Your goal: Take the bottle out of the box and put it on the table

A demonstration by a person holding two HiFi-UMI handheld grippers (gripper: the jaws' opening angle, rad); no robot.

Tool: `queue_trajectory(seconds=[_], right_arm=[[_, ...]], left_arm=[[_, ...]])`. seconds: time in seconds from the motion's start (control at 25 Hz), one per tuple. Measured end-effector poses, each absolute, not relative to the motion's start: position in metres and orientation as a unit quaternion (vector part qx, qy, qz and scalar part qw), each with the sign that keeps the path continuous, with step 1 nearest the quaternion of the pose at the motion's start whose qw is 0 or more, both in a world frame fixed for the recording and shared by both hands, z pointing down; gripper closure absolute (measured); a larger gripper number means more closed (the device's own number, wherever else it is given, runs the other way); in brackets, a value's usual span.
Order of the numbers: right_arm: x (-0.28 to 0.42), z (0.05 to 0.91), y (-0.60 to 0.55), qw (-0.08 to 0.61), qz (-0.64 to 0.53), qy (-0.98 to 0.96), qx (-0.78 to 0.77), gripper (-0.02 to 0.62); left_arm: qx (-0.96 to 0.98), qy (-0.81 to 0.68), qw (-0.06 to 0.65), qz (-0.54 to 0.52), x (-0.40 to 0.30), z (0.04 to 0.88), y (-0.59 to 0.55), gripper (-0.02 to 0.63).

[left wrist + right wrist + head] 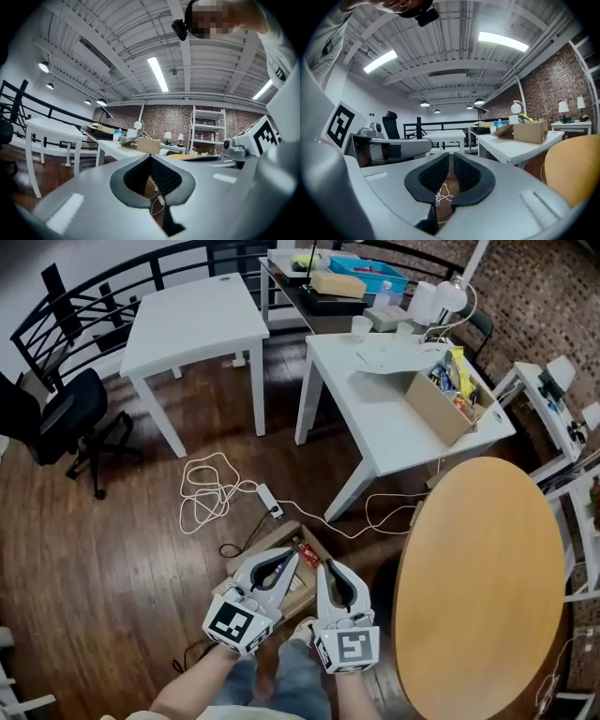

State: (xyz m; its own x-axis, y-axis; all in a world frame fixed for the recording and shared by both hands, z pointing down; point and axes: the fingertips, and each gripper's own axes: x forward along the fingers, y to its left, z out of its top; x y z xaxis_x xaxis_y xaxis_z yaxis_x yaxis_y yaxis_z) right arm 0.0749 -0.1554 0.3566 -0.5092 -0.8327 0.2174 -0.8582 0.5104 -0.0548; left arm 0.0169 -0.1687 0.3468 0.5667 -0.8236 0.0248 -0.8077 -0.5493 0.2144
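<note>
Both tongs were clenched and empty. The left tongs (150, 158) had their pads meeting at the tips, and the right tongs (451, 159) showed only a sliver between the pads, nothing in either. They hung side by side over the box (279, 540) on the floor at my feet. The bottle? I couldn't pick it out. A red thing (307, 555) showed in the box and the tongs covered much of the rest, so I judged the bottle was in there, untouched. To do this well, I reckoned I'd open one pair wide before dipping in and tip its nose down. I'd then take the bottle round its body, lift straight up clear of the flaps, and swing right to the round table (478, 587) just beside.
</note>
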Motion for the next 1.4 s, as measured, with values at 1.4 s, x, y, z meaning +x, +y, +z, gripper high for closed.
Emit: queue_trajectory(seconds=[1.4], right_arm=[[0.026, 0.859, -0.121, 0.264, 0.27, -0.861, 0.342, 0.503]], left_arm=[[0.805, -0.5, 0.315, 0.061, -0.02, 0.809, -0.125, 0.615]])
